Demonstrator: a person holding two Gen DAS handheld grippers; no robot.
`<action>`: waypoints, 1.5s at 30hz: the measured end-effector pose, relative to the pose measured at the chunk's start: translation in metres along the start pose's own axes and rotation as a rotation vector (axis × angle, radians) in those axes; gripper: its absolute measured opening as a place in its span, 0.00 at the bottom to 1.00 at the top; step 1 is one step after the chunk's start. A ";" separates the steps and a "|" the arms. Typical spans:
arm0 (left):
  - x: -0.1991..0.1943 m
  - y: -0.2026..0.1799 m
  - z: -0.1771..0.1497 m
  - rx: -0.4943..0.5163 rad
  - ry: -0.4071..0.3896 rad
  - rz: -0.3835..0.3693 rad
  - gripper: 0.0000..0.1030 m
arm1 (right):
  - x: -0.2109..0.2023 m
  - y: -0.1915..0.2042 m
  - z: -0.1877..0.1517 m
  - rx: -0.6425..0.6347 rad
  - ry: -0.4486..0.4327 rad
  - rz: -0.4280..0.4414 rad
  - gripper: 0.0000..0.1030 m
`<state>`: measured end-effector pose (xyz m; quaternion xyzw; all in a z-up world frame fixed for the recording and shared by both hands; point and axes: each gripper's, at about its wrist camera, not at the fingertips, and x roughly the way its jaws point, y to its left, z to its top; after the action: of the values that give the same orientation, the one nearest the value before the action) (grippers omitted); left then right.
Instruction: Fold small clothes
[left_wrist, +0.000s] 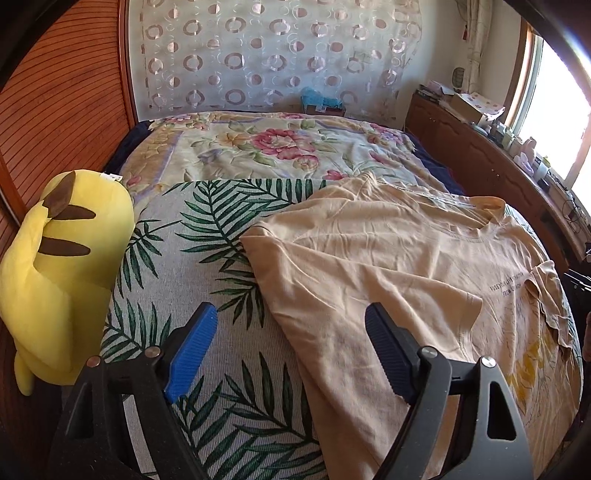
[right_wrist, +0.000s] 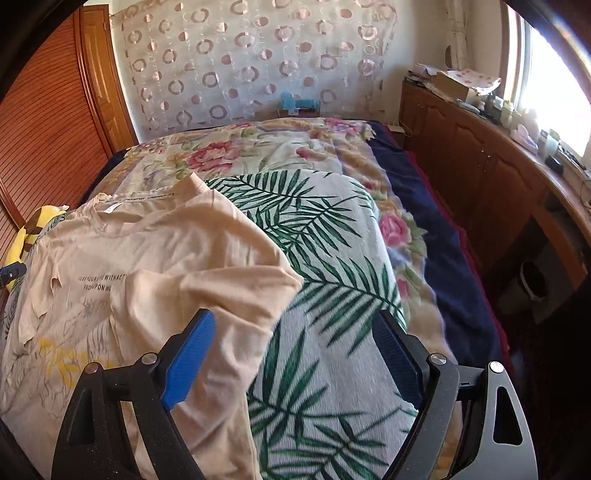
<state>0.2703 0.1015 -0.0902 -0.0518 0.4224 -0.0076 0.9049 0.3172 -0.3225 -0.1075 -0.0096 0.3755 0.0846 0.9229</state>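
Note:
A beige T-shirt (left_wrist: 399, 258) with dark lettering and a yellow print lies spread on the palm-leaf cloth (left_wrist: 207, 236) over the bed. Both sleeves are folded in over its front. My left gripper (left_wrist: 291, 325) hovers open above the shirt's left edge, nothing between its blue pads. In the right wrist view the same T-shirt (right_wrist: 155, 266) lies at the left, its folded sleeve ending near the blue left pad. My right gripper (right_wrist: 295, 332) stands open over the shirt's right edge and the palm-leaf cloth (right_wrist: 332, 258), holding nothing.
A yellow plush toy (left_wrist: 62, 266) sits at the bed's left edge by a slatted wooden door (left_wrist: 59, 110). A floral quilt (left_wrist: 266, 147) covers the far half of the bed. A wooden cabinet (right_wrist: 480, 177) with clutter runs under the window on the right.

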 end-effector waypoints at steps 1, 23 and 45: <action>0.002 0.001 0.001 -0.001 0.004 0.002 0.81 | 0.004 0.001 0.001 -0.003 0.004 0.004 0.85; 0.024 0.014 0.023 -0.019 0.023 -0.009 0.65 | 0.031 0.006 0.003 -0.085 0.016 0.013 0.77; 0.014 0.005 0.030 -0.013 0.005 -0.044 0.06 | 0.028 0.009 0.001 -0.111 0.002 0.044 0.51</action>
<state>0.3019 0.1084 -0.0821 -0.0670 0.4236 -0.0250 0.9030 0.3361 -0.3090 -0.1255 -0.0525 0.3715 0.1257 0.9184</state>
